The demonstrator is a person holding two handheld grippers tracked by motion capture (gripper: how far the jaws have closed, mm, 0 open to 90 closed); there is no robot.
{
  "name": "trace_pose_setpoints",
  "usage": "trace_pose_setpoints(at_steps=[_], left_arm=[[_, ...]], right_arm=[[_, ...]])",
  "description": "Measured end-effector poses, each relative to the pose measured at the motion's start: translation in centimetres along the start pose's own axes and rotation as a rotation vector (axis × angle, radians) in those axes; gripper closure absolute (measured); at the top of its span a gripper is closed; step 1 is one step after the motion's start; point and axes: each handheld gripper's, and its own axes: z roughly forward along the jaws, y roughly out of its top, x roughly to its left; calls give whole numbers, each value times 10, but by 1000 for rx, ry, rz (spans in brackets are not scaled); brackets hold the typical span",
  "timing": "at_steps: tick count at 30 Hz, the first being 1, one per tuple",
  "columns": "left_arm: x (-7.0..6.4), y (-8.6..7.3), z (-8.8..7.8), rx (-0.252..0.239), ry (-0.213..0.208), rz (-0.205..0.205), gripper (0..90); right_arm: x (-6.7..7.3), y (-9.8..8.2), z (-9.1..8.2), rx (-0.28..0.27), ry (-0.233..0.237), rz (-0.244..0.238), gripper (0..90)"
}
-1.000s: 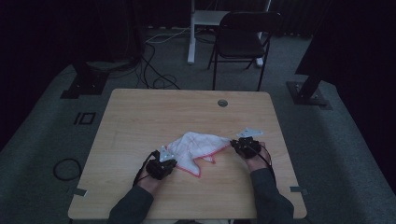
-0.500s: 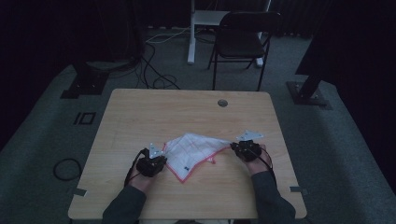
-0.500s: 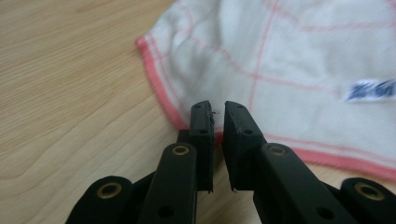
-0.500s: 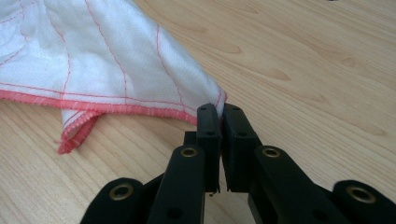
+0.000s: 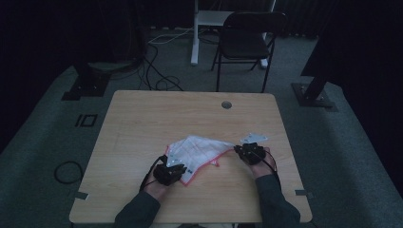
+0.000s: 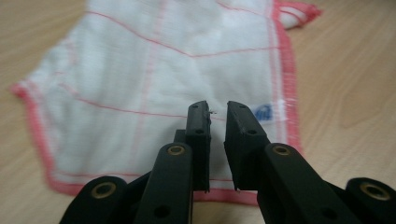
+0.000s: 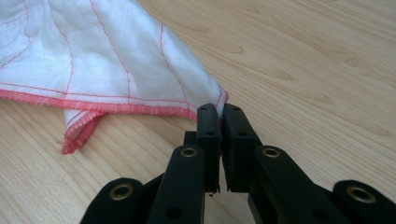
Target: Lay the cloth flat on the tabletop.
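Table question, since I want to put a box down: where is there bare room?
The far half of the table, beyond the cloth, is bare up to the grommet hole. The near middle is crowded: left gripper, right gripper.

Your left gripper (image 6: 217, 116) is low with its jaws a little apart, holding nothing. Your right gripper (image 7: 219, 112) has its jaws pressed together. Both your forearms reach forward.

Light wooden table (image 5: 142, 123), round grommet hole (image 5: 226, 104) near far edge, white red-edged cloth (image 5: 197, 151) spread on it
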Motion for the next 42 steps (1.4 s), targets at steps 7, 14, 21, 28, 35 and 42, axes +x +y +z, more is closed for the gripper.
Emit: trace_pose_setpoints(at_steps=[7, 14, 21, 28, 35, 42], left_arm=[[-1, -6, 1, 19, -19, -3, 802], [2, -10, -3, 19, -21, -7, 803], [10, -20, -15, 29, 1, -13, 804], [20, -32, -28, 39, 37, -26, 803], [34, -40, -40, 57, 75, -37, 803], [54, -52, -53, 70, 137, -67, 796]], right_arm=[[1, -1, -2, -5, 2, 3, 870], [3, 1, -5, -12, 2, 1, 870], [13, 3, -13, -23, 17, -11, 869], [26, 2, -23, -43, 64, -4, 866], [42, -2, -26, -27, 130, -39, 845], [50, -4, -23, -20, 152, -50, 773]])
